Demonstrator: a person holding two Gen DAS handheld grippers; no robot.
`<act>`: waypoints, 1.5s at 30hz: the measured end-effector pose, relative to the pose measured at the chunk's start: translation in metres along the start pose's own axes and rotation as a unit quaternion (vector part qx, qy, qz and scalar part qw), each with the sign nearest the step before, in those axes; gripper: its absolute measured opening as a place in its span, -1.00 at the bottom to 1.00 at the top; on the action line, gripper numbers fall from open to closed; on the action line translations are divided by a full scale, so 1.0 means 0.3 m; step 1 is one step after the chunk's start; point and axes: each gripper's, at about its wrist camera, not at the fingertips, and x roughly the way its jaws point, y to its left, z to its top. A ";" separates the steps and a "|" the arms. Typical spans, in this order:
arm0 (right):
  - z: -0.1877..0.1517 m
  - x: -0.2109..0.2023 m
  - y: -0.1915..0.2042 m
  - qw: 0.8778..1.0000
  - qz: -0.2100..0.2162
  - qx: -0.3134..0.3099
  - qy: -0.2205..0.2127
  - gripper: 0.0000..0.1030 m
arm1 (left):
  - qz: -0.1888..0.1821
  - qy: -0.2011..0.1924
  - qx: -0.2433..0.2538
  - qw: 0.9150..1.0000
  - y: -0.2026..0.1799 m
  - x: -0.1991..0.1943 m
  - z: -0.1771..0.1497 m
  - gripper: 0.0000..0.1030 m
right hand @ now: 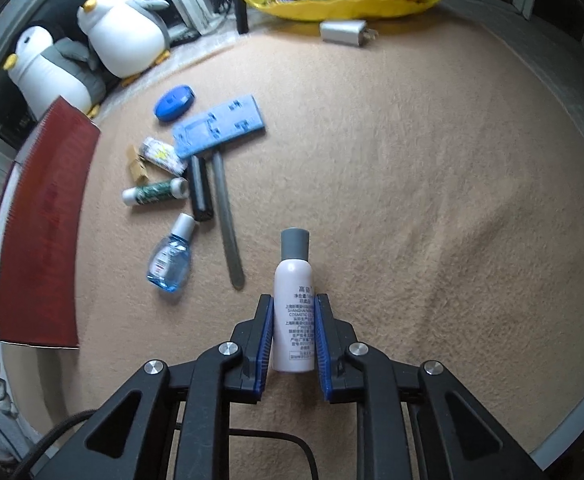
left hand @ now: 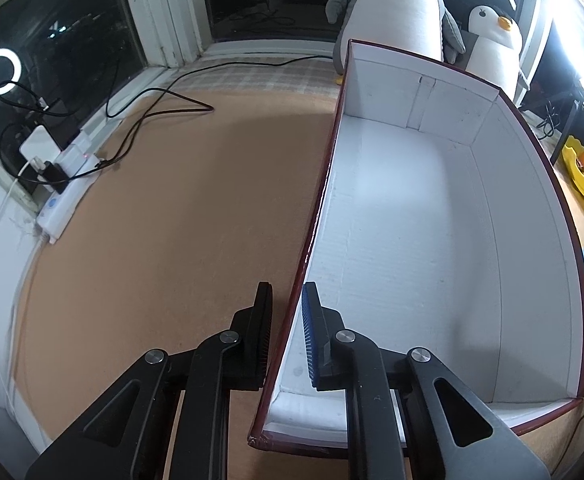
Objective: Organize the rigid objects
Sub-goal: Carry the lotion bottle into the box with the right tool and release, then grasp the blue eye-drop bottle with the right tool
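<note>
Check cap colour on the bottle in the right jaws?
Grey cap on a white bottle; clearest in the right wrist view.

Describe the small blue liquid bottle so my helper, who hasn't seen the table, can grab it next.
Start at the red box wall on the left of the beige cloth. Just right of its near half lies the clear blue bottle, at the near end of the clutter, beside a long grey strip. Unlike the green tube beyond it, it is see-through with blue liquid and a silver cap.
</note>
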 end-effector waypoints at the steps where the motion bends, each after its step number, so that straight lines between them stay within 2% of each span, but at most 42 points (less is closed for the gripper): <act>1: 0.006 -0.019 0.013 1.000 0.003 -0.005 -0.008 -0.65 | 0.000 0.000 -0.001 1.000 0.002 0.000 0.000 -0.75; 4: 0.026 -0.080 0.065 0.999 0.016 -0.027 -0.032 -0.65 | 0.002 -0.001 -0.005 1.000 0.006 -0.006 -0.002 -0.77; 9: 0.069 -0.157 0.235 0.992 0.051 -0.092 -0.063 -0.65 | 0.001 -0.003 -0.015 1.000 0.012 -0.018 -0.007 -0.77; 14: 0.088 -0.218 0.448 0.975 0.100 -0.179 -0.082 -0.65 | -0.001 -0.006 -0.027 1.000 0.019 -0.028 -0.012 -0.78; 19: 0.077 -0.222 0.648 0.955 0.140 -0.248 -0.080 -0.65 | -0.003 -0.007 -0.040 0.999 0.024 -0.033 -0.020 -0.78; 25: 0.022 -0.199 0.826 0.935 0.164 -0.306 -0.070 -0.65 | 0.000 -0.008 -0.047 0.999 0.026 -0.034 -0.022 -0.78; 33: -0.015 -0.115 0.937 0.923 0.161 -0.347 -0.053 -0.64 | 0.003 -0.010 -0.048 0.999 0.022 -0.036 -0.023 -0.78; 34: -0.019 -0.110 0.943 0.922 0.160 -0.349 -0.053 -0.61 | 0.003 -0.010 -0.048 0.999 0.022 -0.035 -0.023 -0.77; 36: -0.020 -0.105 0.942 0.922 0.156 -0.351 -0.053 -0.06 | 0.004 -0.010 -0.047 0.999 0.021 -0.036 -0.023 -0.77; 37: -0.020 -0.109 0.938 0.922 0.158 -0.349 -0.058 0.01 | 0.003 -0.009 -0.046 0.999 0.021 -0.037 -0.022 -0.77; 45: 0.004 -0.156 0.869 0.928 0.168 -0.321 -0.085 0.02 | 0.002 -0.010 -0.044 0.999 0.028 -0.034 -0.022 -0.77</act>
